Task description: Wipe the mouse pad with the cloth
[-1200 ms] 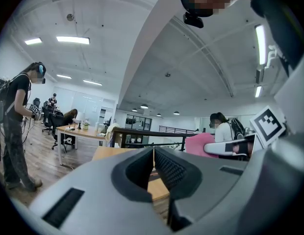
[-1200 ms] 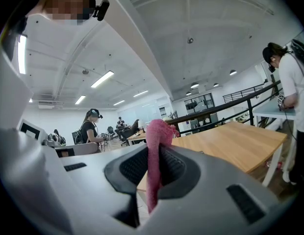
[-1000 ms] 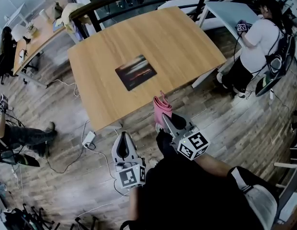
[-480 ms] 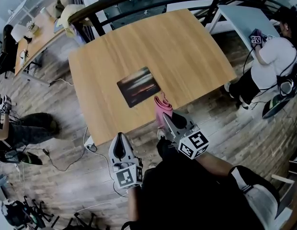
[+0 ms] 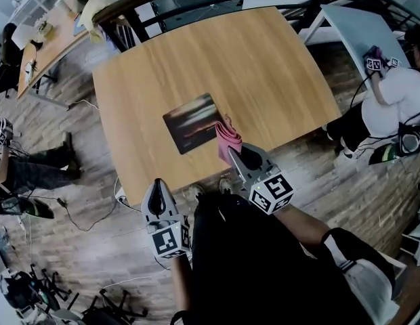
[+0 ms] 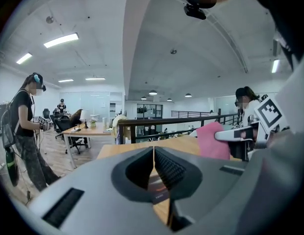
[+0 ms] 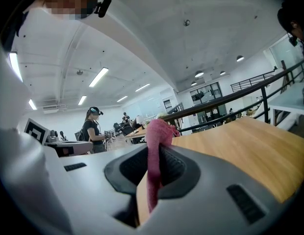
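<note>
While the wiping is not yet begun, the items stand as follows.

One cloth (image 5: 227,135), pink and folded. Judged soft, light and limp, so likely to flop and bunch. It is best held by a folded edge, with a good length left free to drag flat. It is clamped in the right gripper (image 5: 233,154), whose jaws are closed on its lower part, and the free end stands up beyond the tips.

One mouse pad (image 5: 192,122), dark and thin, flat on the bench (image 5: 250,59) near the front edge. Judged flexible and light, apt to slide or ruck under a hard wipe unless steadied at a corner.

Position: in the head view the cloth sits at the pad's near right corner. Whether the two touch cannot be told.

One left gripper (image 5: 156,189), jaws together with nothing between them. It is held low, off the bench's front edge and well apart from the pad, and is judged free to pin the pad.
</note>
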The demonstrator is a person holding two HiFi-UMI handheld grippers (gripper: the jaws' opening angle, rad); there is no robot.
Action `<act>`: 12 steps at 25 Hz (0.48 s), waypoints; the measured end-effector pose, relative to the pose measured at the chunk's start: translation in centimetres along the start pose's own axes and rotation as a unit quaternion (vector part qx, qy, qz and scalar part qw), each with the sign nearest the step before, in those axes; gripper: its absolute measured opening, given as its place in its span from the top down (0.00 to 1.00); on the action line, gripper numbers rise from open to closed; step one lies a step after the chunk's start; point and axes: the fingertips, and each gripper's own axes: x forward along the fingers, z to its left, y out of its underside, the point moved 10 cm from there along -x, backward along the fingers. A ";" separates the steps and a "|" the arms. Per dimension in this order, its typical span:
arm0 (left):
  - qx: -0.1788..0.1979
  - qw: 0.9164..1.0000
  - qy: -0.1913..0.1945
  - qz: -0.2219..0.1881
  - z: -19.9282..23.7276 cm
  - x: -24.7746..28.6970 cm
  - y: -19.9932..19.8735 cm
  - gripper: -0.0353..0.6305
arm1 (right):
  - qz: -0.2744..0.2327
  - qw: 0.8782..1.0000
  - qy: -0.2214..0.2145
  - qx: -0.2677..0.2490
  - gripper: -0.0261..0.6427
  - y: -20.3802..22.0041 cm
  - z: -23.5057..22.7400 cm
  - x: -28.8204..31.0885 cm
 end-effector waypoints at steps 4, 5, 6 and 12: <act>0.024 0.999 0.009 0.023 1.5 2.8 0.0 0.91 | 0.003 1.000 0.003 0.002 0.88 -0.3 -0.7 1.8; 0.029 0.999 0.012 0.026 1.9 3.5 0.0 0.91 | 0.004 1.000 0.004 0.002 0.88 -0.2 -0.9 2.3; 0.032 0.999 0.017 0.029 2.2 4.3 0.1 0.91 | 0.005 1.000 0.007 0.002 0.88 -0.2 -1.1 2.8; 0.040 0.996 0.049 0.062 4.6 9.1 1.4 0.91 | 0.010 0.999 0.031 0.007 0.88 0.1 -1.9 5.8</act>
